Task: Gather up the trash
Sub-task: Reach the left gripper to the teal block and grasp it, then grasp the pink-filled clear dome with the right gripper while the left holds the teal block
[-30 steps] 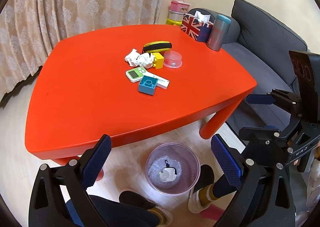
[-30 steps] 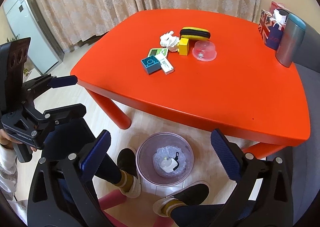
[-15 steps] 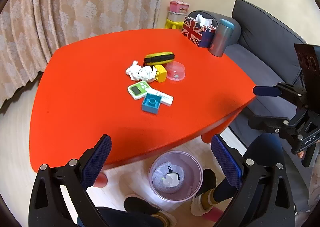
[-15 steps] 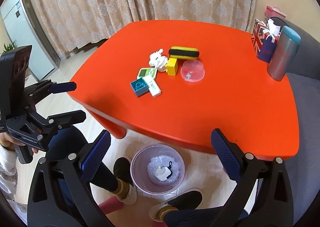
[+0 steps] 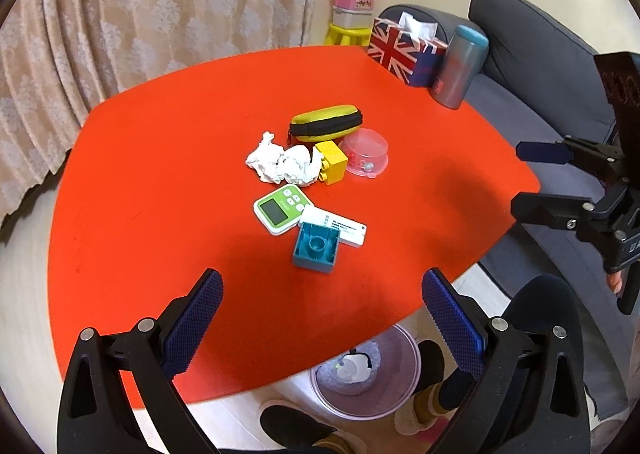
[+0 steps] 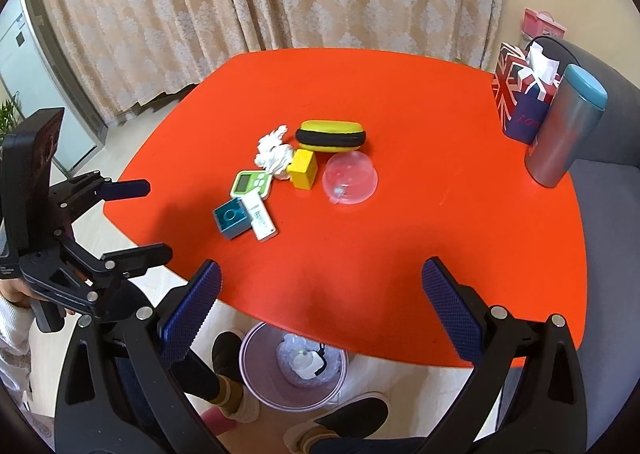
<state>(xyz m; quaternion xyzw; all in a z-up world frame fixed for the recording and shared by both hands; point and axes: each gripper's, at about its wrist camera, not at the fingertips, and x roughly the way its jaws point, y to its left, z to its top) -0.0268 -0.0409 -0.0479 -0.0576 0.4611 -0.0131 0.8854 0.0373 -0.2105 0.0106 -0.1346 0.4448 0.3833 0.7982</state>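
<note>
A table (image 5: 160,157) stands in front of a curtain (image 5: 140,5). A sofa (image 5: 540,65) is on its right side. In the middle of the table is a small heap of things. A crumpled tissue (image 5: 282,165) lies just left of a block (image 5: 330,162). A case (image 5: 326,123) lies behind them. A bowl (image 5: 365,153) sits upside down, right of the block. Nearer the front lies a timer (image 5: 281,209), and beside it a stick (image 5: 334,226) and a box (image 5: 316,248). A tissue box (image 5: 404,49) and a cup (image 5: 460,67) stand at the far right corner. A bin (image 5: 366,374) stands on the floor by the table's near edge, between two feet. Some trash (image 6: 307,362) lies in it.
</note>
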